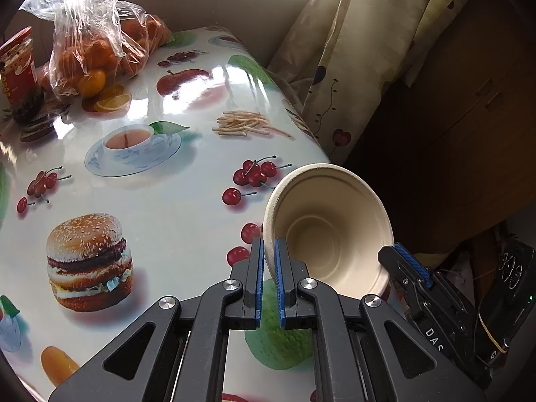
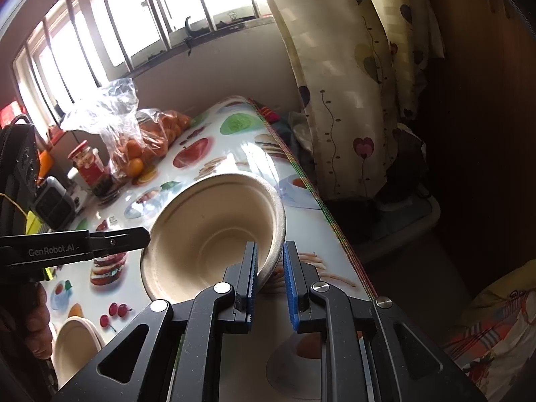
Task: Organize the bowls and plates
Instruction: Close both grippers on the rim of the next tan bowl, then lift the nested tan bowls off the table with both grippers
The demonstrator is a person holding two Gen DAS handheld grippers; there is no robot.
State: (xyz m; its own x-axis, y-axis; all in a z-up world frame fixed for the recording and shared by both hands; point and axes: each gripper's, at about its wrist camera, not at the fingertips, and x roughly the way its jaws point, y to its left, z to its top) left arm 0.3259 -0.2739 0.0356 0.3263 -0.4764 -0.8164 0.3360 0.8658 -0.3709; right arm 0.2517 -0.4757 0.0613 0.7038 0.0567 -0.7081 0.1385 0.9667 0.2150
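The left gripper has its jaws clamped on the rim of a beige paper bowl, which is tilted above the near corner of the surface. The right gripper has its jaws closed on the opposite rim of the same bowl. Beyond the jaws lies a bag of oranges beside a red jar. A second paper dish lies left of the right jaws.
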